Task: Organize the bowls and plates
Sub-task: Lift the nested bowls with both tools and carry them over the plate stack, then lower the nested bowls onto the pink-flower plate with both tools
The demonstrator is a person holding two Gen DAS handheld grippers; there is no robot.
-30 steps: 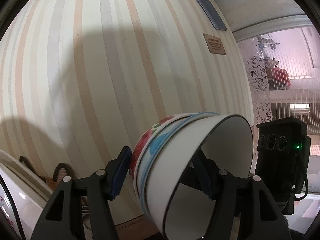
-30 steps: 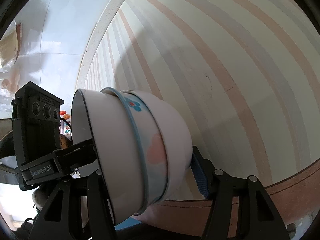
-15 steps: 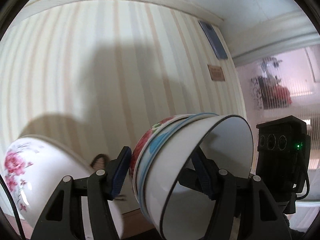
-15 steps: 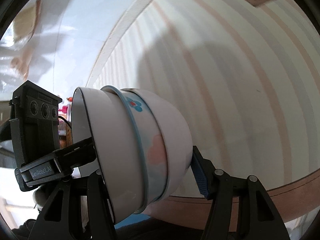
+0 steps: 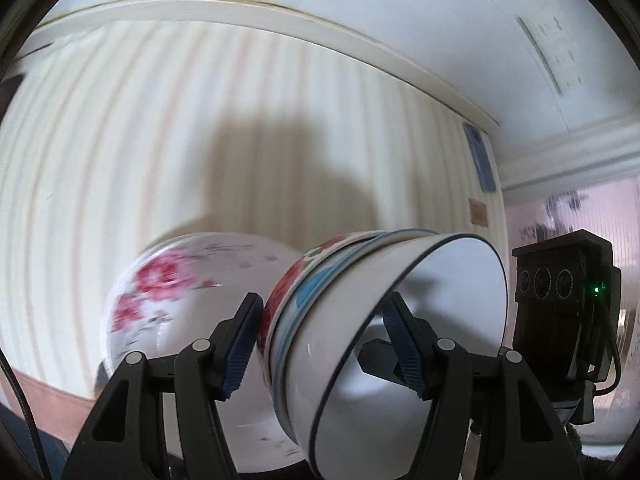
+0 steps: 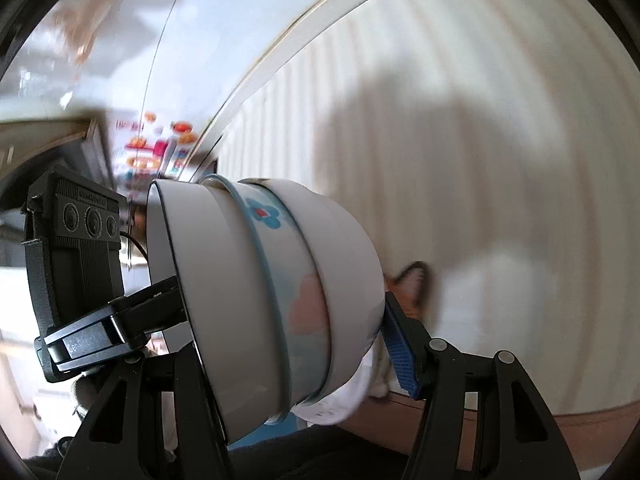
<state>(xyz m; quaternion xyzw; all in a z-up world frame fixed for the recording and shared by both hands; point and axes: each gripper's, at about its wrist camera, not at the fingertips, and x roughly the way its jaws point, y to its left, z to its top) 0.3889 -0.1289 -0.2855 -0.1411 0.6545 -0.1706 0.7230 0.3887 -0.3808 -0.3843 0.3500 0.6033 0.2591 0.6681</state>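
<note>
A stack of three nested bowls lies tipped on its side in the air, held by both grippers. The outer bowl has red flowers, the middle one blue ones, and the inner one is white with a dark rim. My left gripper is shut on the stack, one pad against the outer bowl's wall and the other inside the inner bowl. My right gripper grips the same stack, its outer pad on the outer bowl and its inner finger hidden. A larger white bowl with pink flowers shows behind the stack to the left.
A cream striped surface with a white trim strip fills the background of both views. The other gripper's black camera housing stands right of the stack, and likewise on its left in the right wrist view. A small blurred brown object lies beyond the bowls.
Both grippers have swung together with the stack held the same way. The large pink-flowered bowl came in from the left and now sits behind the stack. The background has shifted and blurred.
</note>
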